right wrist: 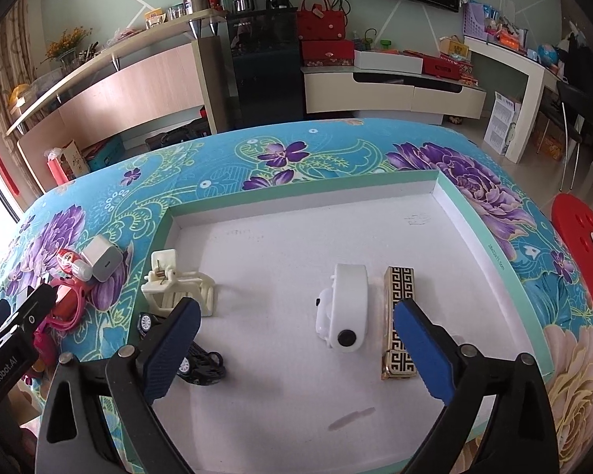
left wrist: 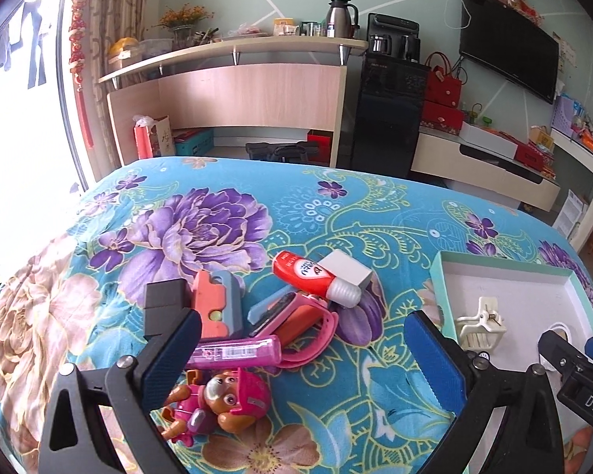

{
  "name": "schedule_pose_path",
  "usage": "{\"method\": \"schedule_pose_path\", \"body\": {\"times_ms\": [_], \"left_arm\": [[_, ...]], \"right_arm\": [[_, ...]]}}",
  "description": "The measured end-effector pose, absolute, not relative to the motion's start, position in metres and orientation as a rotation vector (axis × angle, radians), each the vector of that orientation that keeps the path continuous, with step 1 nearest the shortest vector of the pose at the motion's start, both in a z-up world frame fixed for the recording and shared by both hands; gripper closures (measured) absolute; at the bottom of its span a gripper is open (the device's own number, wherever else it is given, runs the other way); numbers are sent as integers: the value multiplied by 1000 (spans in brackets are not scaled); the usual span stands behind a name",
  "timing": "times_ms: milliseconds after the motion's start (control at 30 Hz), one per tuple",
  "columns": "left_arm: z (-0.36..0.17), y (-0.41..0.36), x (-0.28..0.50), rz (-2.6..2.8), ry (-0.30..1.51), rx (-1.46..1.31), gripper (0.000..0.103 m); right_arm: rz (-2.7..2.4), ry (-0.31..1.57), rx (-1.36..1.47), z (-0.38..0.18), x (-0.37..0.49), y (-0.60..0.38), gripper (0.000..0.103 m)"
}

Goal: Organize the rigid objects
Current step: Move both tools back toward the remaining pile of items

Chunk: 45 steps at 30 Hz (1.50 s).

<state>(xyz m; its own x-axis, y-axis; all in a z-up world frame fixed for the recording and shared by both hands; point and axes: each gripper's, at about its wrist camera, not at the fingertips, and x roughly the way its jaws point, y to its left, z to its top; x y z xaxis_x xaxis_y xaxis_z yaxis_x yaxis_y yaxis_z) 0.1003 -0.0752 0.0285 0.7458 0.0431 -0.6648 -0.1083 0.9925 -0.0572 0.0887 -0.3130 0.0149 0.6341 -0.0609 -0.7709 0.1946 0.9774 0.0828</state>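
Over a heap of small things on the flowered cloth, my left gripper (left wrist: 302, 318) stands open and holds nothing. The heap has a red tube (left wrist: 316, 276), a white charger block (left wrist: 346, 268), a pink watch (left wrist: 296, 318), a pink lead case (left wrist: 237, 349), an orange and grey toy (left wrist: 217, 308), a black block (left wrist: 164, 304) and a pup figure (left wrist: 225, 399). My right gripper (right wrist: 296, 304) hangs open above the white-lined box (right wrist: 296, 197). Inside lie a white wristband (right wrist: 344, 308), a gold patterned case (right wrist: 399, 316), a cream hair claw (right wrist: 178, 288) and a black toy car (right wrist: 201, 363).
The box (left wrist: 506, 270) lies right of the heap, with the hair claw (left wrist: 480, 324) in its near left corner. A red stool (right wrist: 585, 256) stands beyond the table's right edge. Shelves, a black cabinet and a wall screen fill the far side of the room.
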Motion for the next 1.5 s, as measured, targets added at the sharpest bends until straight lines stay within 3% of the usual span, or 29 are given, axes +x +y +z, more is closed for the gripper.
{"method": "schedule_pose_path", "body": {"times_ms": [533, 1500], "left_arm": [[70, -13, 106, 211, 752, -160, 0], [11, 101, 86, 311, 870, -391, 0]], "right_arm": [[-43, 822, 126, 31, 107, -251, 5], [307, 896, -62, 8, 102, -93, 5]]}}
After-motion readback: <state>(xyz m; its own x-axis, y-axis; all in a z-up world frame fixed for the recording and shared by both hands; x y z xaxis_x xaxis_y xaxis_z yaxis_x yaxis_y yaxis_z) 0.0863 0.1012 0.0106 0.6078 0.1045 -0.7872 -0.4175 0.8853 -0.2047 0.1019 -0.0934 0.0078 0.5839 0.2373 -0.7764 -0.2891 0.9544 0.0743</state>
